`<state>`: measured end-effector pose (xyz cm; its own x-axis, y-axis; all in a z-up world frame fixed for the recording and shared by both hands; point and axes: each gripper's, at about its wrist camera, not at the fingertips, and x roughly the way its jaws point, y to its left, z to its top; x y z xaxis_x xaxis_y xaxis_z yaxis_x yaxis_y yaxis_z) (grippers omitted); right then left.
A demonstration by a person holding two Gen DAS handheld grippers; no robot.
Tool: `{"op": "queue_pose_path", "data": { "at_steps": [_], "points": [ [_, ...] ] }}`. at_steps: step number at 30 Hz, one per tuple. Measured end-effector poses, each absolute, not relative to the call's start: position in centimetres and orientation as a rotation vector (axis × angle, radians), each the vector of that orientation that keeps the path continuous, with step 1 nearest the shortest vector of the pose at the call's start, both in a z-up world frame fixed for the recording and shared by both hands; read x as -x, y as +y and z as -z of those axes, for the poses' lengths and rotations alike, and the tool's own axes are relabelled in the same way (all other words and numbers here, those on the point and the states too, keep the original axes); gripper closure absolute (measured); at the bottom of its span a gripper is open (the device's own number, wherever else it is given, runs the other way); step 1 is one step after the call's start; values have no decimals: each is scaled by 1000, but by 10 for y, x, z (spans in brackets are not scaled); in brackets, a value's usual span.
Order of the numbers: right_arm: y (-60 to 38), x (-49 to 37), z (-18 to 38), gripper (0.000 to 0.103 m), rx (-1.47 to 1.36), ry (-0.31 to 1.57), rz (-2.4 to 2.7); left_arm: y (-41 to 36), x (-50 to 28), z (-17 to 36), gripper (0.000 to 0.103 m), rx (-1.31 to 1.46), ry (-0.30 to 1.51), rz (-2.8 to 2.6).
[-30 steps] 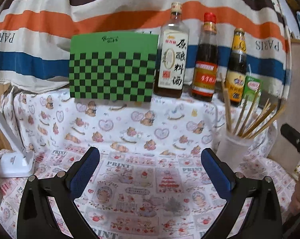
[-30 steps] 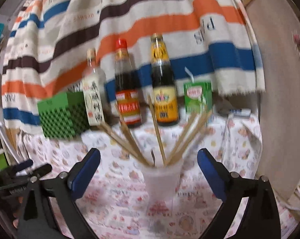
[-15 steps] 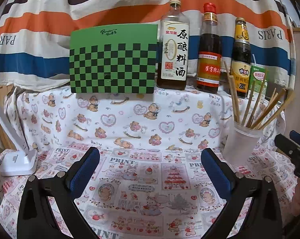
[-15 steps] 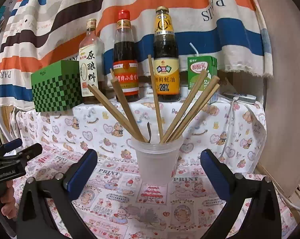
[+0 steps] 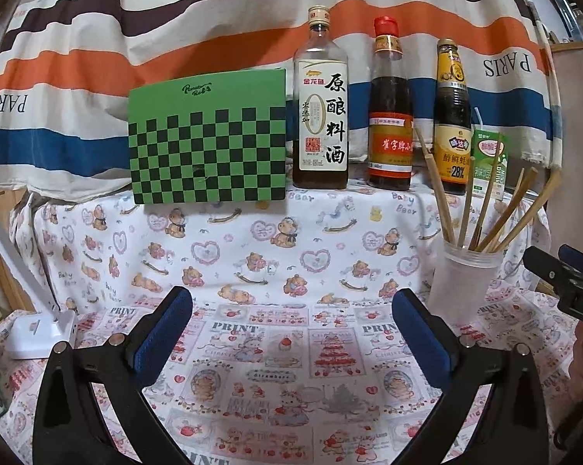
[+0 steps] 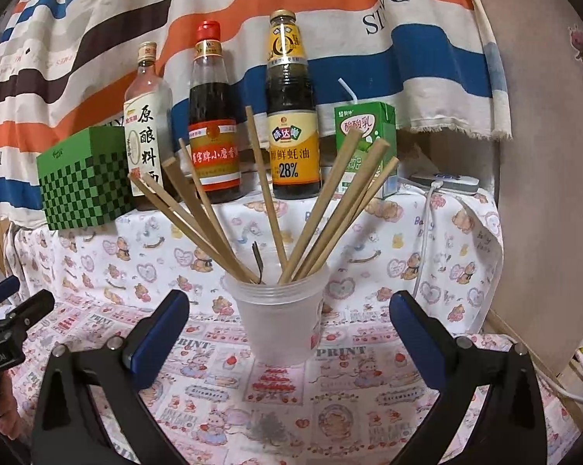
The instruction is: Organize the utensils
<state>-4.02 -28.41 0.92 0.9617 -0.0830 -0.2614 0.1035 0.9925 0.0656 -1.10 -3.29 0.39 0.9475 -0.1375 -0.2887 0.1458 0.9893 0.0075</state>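
Note:
A translucent plastic cup (image 6: 280,317) stands on the patterned cloth and holds several wooden chopsticks (image 6: 322,209) fanned out, plus a thin dark metal utensil handle (image 6: 257,257). My right gripper (image 6: 289,321) is open, its blue pads on either side of the cup and a little in front of it. In the left wrist view the same cup (image 5: 464,283) with its chopsticks (image 5: 485,209) stands at the right. My left gripper (image 5: 291,323) is open and empty over bare cloth, left of the cup.
On a raised cloth-covered shelf behind stand a green checkered box (image 5: 208,139), three sauce bottles (image 5: 390,116) and a green drink carton (image 6: 363,143). A white lamp base (image 5: 39,331) sits at the left. A wooden board (image 6: 543,155) leans at the right.
Both views have tilted and pulled back slightly; the cup now sits lower and centred between the right gripper's pads. Both grippers stay open.

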Motion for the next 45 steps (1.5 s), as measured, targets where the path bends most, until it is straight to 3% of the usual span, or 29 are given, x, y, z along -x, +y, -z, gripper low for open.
{"op": "queue_pose_path", "data": {
  "at_steps": [45],
  "points": [
    [-271,37,-5,0,-4,276,56,-31,10,-3,1,-29,299,128]
  ]
}}
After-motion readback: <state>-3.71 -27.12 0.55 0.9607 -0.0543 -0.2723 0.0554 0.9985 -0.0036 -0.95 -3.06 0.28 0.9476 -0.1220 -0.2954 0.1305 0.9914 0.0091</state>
